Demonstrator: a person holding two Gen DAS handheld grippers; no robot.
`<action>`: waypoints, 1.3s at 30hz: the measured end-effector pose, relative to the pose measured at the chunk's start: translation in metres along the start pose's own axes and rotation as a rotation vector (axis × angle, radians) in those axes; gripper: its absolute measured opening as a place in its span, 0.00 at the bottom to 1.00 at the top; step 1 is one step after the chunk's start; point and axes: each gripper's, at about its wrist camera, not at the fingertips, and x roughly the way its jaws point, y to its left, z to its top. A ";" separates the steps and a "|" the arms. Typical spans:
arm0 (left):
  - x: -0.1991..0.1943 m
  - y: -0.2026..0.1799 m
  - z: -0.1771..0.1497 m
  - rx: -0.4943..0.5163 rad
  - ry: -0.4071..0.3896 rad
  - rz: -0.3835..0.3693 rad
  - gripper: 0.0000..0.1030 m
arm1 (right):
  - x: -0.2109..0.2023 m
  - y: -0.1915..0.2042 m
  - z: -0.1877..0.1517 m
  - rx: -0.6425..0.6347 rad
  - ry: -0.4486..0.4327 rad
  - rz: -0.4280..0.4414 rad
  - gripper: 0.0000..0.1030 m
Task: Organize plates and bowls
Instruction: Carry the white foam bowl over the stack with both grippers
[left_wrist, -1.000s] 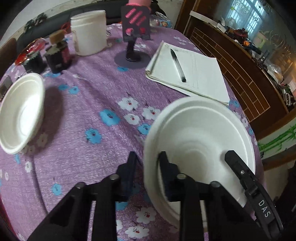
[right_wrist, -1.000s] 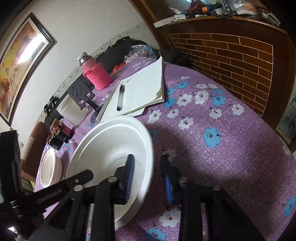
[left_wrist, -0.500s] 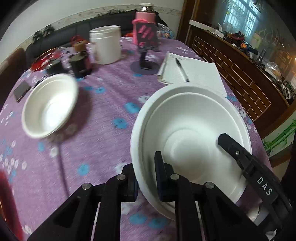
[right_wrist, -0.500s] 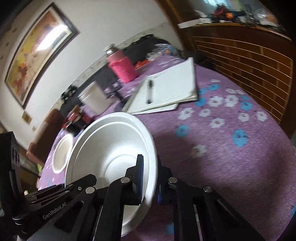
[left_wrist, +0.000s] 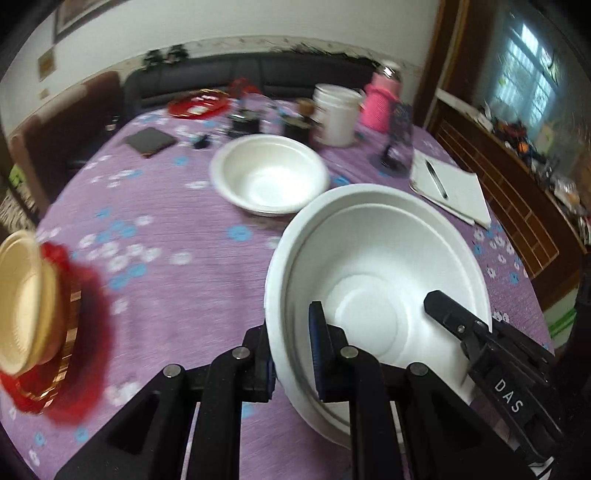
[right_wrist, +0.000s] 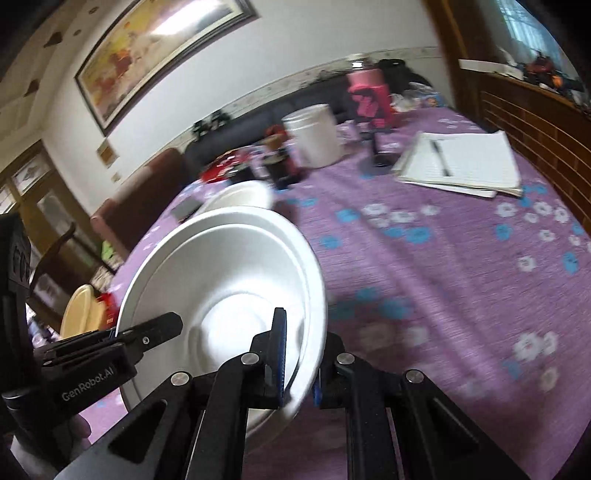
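Observation:
A large white foam bowl (left_wrist: 380, 269) is held above the purple flowered tablecloth by both grippers. My left gripper (left_wrist: 291, 347) is shut on its left rim. My right gripper (right_wrist: 299, 354) is shut on its right rim, and the same bowl (right_wrist: 229, 280) fills the right wrist view. A second white bowl (left_wrist: 269, 173) rests on the table beyond, also seen behind the held bowl in the right wrist view (right_wrist: 240, 194). A cream bowl (left_wrist: 22, 299) sits on a red plate (left_wrist: 77, 347) at the left.
At the back stand a white jar (left_wrist: 338, 112), a pink bottle (left_wrist: 380, 105), dark small items and a red tray (left_wrist: 197, 105). A notebook with a pen (left_wrist: 450, 188) lies at the right. A dark phone (left_wrist: 149, 140) lies at the back left. A wooden cabinet (left_wrist: 517, 199) borders the table.
Both grippers have carried the bowl leftward and higher. The second white bowl now sits nearer the centre, and the cream bowl on the red plate has come into view.

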 end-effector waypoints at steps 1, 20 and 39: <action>-0.007 0.009 -0.003 -0.014 -0.010 0.003 0.14 | 0.000 0.012 0.000 -0.013 0.004 0.013 0.11; -0.101 0.220 -0.044 -0.413 -0.168 0.147 0.14 | 0.057 0.248 -0.012 -0.358 0.063 0.135 0.12; -0.079 0.299 -0.043 -0.487 -0.148 0.241 0.37 | 0.139 0.310 -0.019 -0.400 0.196 0.091 0.13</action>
